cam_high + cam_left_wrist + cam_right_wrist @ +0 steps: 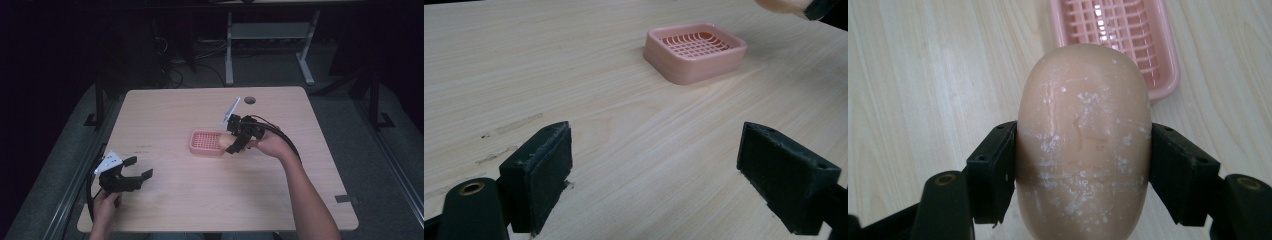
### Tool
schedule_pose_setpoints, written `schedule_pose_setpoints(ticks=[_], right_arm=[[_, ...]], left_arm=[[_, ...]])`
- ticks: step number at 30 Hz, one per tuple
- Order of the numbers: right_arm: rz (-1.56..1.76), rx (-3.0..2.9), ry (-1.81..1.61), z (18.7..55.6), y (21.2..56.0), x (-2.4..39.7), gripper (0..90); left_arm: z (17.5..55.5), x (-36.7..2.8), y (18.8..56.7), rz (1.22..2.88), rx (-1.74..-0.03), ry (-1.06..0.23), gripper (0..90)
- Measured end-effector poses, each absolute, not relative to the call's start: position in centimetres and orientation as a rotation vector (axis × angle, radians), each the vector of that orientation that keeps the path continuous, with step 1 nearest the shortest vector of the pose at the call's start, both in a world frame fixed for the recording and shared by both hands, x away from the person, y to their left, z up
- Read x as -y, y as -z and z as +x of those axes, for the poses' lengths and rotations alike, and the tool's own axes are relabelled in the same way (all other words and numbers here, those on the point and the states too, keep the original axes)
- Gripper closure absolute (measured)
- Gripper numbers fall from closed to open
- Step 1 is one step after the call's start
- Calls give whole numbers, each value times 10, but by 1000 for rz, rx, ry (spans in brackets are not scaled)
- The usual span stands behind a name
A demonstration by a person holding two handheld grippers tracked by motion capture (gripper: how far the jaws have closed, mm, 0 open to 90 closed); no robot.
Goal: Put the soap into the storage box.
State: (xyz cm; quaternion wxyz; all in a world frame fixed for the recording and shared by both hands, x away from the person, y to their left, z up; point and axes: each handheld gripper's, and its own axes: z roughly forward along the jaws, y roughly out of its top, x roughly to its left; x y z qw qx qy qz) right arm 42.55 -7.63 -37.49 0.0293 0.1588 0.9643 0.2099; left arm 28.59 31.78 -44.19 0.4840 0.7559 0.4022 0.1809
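My right gripper [1083, 165] has its jaws clamped on the soap bar [1083, 145] across its short sides, long axis pointing fwd. The pink soap dish [1120, 37] sits just ahead on the table [175, 195], w/ the bar hanging at its near edge. My left gripper [659, 175] idles w/ jaws wide apart, well off to the side.

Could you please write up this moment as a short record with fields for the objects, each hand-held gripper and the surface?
Surface: wooden table
Soap dish: pink soap dish, slotted, empty, upright on the table
Soap: peach soap bar, white flecks on it, held above the table beside the dish
Right hand-held gripper: jaws shut on the soap's two sides
Left hand-held gripper: open, holding nothing, near the table's front left
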Motion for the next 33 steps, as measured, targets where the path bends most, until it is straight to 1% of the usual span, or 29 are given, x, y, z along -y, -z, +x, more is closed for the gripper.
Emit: schedule_pose_setpoints(ticks=[21, 26, 33], right_arm=[[457, -2981, -635, 439, 369, 62, 319], [437, -2972, -656, 444, 359, 55, 319], [430, -2968, -648, 450, 355, 44, 319]], left_arm=[[287, -318, 442, 1843, -982, -441, 142], [288, -318, 443, 1834, -992, -438, 143], [288, -317, 442, 1827, -986, -439, 143]])
